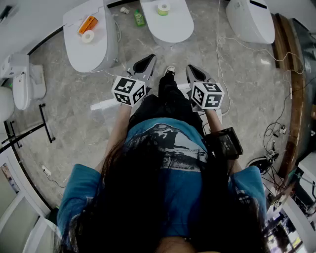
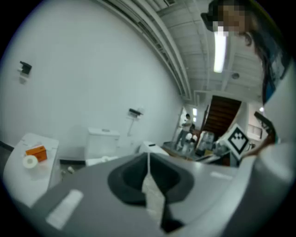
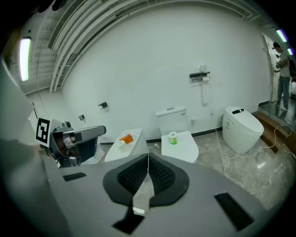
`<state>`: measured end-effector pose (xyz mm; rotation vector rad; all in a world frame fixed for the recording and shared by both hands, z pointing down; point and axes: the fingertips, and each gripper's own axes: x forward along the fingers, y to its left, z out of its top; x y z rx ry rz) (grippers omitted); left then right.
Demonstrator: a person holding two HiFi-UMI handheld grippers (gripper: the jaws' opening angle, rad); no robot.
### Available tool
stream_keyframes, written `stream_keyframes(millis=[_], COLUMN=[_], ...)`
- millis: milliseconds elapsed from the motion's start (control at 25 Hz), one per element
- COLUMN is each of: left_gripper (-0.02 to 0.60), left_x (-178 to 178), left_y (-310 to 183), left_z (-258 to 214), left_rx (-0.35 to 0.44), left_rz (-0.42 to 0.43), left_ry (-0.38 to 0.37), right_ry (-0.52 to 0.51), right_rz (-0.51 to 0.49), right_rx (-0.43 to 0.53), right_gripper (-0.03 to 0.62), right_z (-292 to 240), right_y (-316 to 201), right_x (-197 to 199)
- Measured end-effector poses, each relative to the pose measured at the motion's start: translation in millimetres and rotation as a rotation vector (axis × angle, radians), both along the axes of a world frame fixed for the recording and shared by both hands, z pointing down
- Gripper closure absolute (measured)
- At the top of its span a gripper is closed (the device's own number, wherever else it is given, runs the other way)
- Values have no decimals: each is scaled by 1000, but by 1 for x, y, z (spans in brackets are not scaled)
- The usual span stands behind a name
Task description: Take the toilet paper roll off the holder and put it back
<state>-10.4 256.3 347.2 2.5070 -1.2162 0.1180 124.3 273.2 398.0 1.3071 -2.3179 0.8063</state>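
Observation:
A black paper holder point(image 3: 199, 75) is fixed high on the white wall in the right gripper view, with a white roll point(image 3: 205, 79) hanging under it, far from both grippers. The left gripper view shows a similar wall holder point(image 2: 135, 112). My left gripper point(image 1: 147, 61) and right gripper point(image 1: 194, 70) are held side by side in front of the person, above the floor. Both are shut with nothing between the jaws, as seen at the left gripper point(image 2: 148, 155) and the right gripper point(image 3: 148, 157) in their own views.
Three white toilets stand ahead. The left lid point(image 1: 96, 47) carries a white roll point(image 1: 88, 36) and an orange box point(image 1: 88, 23). The middle lid point(image 1: 170, 24) carries a green-wrapped roll point(image 1: 163, 8). A green bottle point(image 1: 139, 18) stands between them. Cables point(image 1: 276, 131) lie at the right.

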Motion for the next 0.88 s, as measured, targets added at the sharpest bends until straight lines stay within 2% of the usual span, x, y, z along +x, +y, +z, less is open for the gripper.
stream_keyframes(millis=[480, 880], left_gripper=[580, 580], left_x=[25, 42], left_y=[-167, -238], left_z=[15, 26], left_rx=[-45, -81], left_rz=[-59, -87], left_ry=[-23, -48], right_ry=[-40, -62], right_rz=[-55, -98], right_rx=[-53, -94], right_gripper=[576, 576], right_z=[22, 37], right_y=[-169, -257], right_x=[21, 37])
